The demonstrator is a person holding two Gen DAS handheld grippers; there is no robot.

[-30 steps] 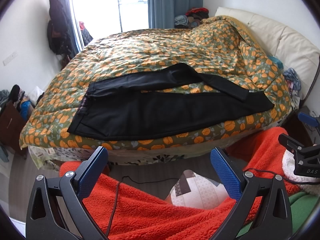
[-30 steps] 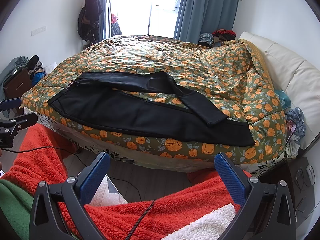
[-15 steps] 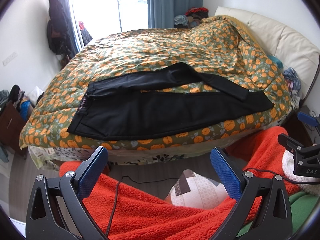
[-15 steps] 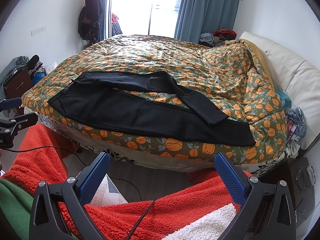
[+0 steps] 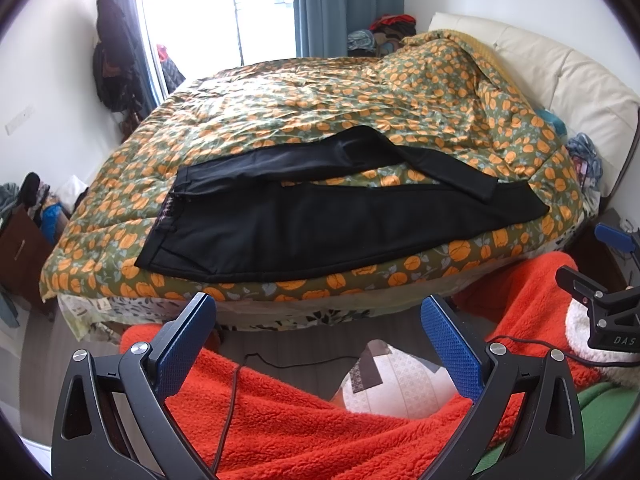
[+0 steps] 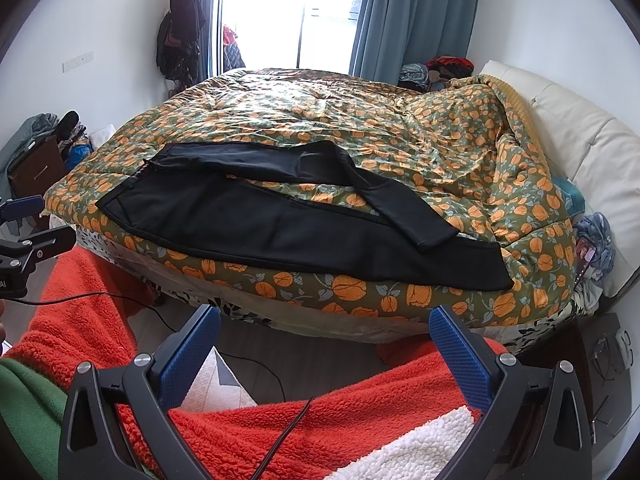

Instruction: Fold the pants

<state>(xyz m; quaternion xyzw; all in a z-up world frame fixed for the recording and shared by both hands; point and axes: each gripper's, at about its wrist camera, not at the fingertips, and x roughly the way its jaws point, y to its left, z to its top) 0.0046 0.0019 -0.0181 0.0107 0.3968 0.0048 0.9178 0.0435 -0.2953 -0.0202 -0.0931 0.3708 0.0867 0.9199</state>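
Folding has not begun, by the look of it: the long black fabric pants [image 5: 320,224] lie spread flat along the near edge of the bed, on a green quilt printed with orange fruit [image 5: 320,104], and neither tool touches them. The waistband sits at the left end and the two legs run off to the right; the near leg lies straight along the bed edge, while the far leg bends partway and angles back so that its cuff rests across the near leg close to the right end. The left gripper [image 5: 318,340] hangs over a fuzzy red-orange blanket [image 5: 280,420] well short of the bed, its blue-padded jaws spread wide with nothing between them — and the right gripper [image 6: 324,354] is held the same way, released and empty, over the same blanket. Seen from the left wrist, the waistband lies up and left of the jaws; from the right wrist, the cuffs [image 6: 460,248] lie up and right. The pants are well apart from both pairs of jaws, with the floor and the bed's side between. The next move, I judge, calls for reaching both tools forward to the garment — probably to straighten the crooked far leg and lay it over the near one, which needs a pinch on thin cloth without gathering the quilt beneath.
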